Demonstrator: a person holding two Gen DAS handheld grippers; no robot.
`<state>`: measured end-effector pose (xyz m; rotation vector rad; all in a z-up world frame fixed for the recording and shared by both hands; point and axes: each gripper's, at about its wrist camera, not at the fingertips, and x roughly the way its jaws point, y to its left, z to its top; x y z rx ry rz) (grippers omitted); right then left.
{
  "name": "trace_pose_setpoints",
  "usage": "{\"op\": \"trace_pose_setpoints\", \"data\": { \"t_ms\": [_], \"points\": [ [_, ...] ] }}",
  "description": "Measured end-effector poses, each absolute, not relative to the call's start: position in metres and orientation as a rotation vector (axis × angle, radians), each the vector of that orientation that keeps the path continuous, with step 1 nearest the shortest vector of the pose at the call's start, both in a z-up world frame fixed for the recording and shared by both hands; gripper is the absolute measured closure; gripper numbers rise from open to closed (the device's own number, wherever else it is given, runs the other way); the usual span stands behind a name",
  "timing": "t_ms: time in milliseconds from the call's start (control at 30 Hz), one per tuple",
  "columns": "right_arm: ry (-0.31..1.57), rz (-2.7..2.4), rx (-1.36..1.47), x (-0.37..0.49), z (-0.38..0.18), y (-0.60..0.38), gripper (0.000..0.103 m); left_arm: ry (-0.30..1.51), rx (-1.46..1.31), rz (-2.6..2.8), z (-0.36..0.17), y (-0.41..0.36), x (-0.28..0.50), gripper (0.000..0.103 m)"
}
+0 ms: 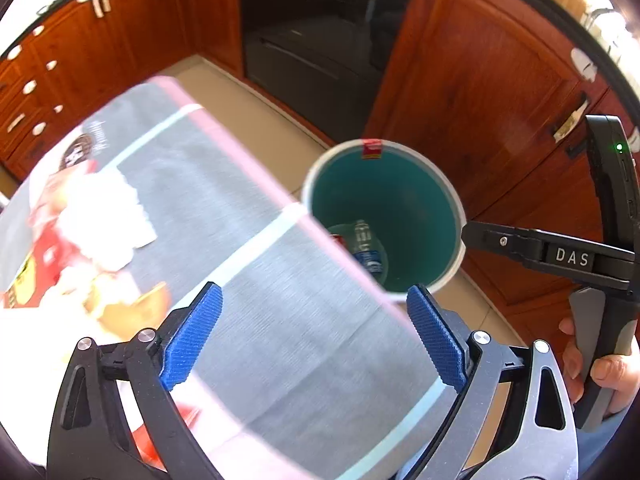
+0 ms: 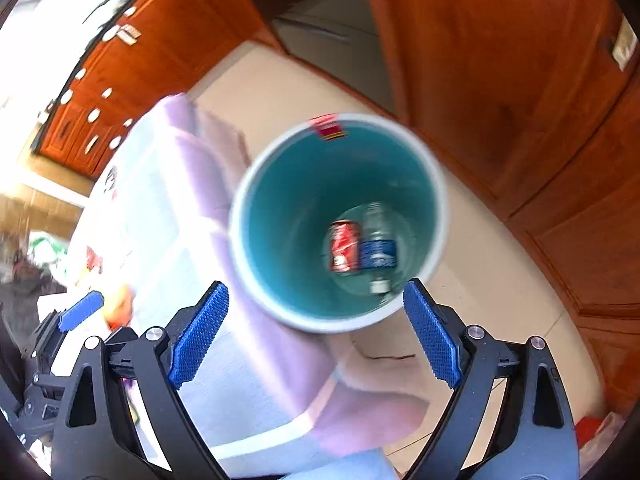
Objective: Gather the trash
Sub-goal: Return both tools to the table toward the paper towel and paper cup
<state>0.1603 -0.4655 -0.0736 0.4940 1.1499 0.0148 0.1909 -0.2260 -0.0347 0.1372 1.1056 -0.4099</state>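
Observation:
A teal bin with a white rim (image 1: 452,200) (image 2: 240,216) stands on the floor beside the table. A red can (image 2: 344,246) and a plastic bottle with a blue label (image 2: 378,254) lie at its bottom; both also show partly in the left wrist view, the bottle (image 1: 368,244). My left gripper (image 1: 314,330) is open and empty above the table's edge. My right gripper (image 2: 316,330) is open and empty, held above the bin's near rim. Blurred trash, white paper (image 1: 104,220) and red packaging (image 1: 44,256), lies on the table at left.
A table with a grey cloth and pink border (image 1: 248,240) fills the left side, its edge next to the bin. Wooden cabinets (image 1: 480,92) and a dark oven (image 1: 316,36) stand behind. The right gripper's body (image 1: 560,256) shows at the right of the left wrist view.

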Motion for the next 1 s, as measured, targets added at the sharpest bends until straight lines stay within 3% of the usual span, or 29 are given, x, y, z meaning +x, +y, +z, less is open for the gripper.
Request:
{"op": "trace_pose_setpoints", "data": {
  "t_ms": [100,533,1000],
  "points": [
    [1.14,0.062,0.455,0.153,-0.061,-0.435,0.013,1.078,0.116,-0.374,-0.025,-0.197,0.177,0.008],
    [1.137,0.219,0.205,0.137,-0.017,-0.289,0.013,0.967,-0.011,-0.229,0.016,-0.035,0.109,0.005],
    [1.123,0.341,-0.21,0.155,-0.009,-0.15,0.013,0.994,-0.196,-0.165,-0.013,0.079,0.107,0.004]
  ]
}}
